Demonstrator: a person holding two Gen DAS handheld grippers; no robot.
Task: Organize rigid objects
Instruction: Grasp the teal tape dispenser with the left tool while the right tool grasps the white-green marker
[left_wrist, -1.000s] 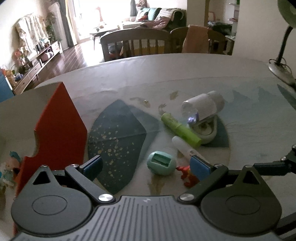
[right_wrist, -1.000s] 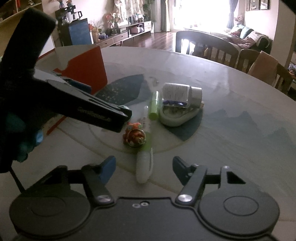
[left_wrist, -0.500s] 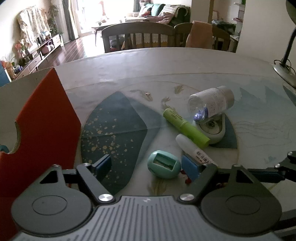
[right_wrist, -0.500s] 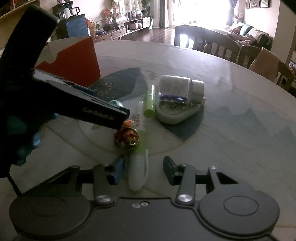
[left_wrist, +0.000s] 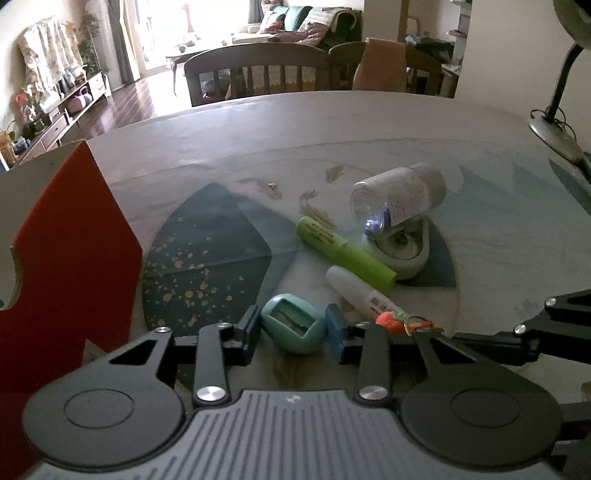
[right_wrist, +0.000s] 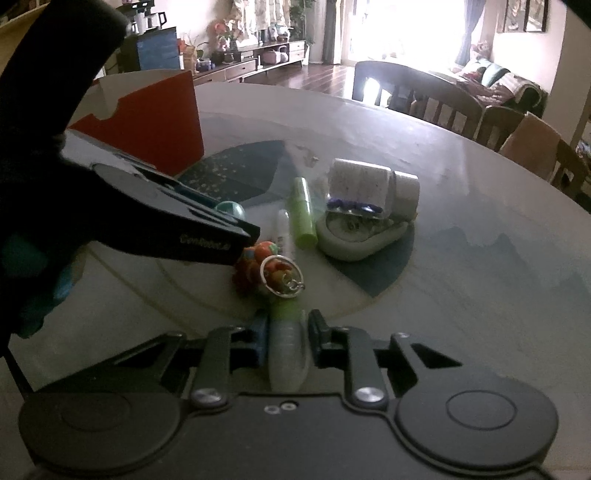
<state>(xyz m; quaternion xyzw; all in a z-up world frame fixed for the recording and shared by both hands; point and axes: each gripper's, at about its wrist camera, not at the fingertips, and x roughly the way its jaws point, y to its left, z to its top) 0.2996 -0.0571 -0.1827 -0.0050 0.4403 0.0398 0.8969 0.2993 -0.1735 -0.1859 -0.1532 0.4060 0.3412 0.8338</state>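
A teal egg-shaped sharpener lies on the round table between the blue pads of my left gripper. Its jaws are closing and the pads press the sharpener's sides. In the right wrist view a pale tube with a green far end lies lengthwise in my right gripper, whose jaws are closing and pinch it. The left gripper's body crosses that view, hiding most of the sharpener.
Just beyond lie an orange keychain toy, a white tube and a green tube. A pill bottle rests sideways on a white dish. A red box stands at left, a lamp base at right.
Both grippers' jaws have drawn together, the left around the teal sharpener and the right around the pale tube. Neither hand has shifted much.
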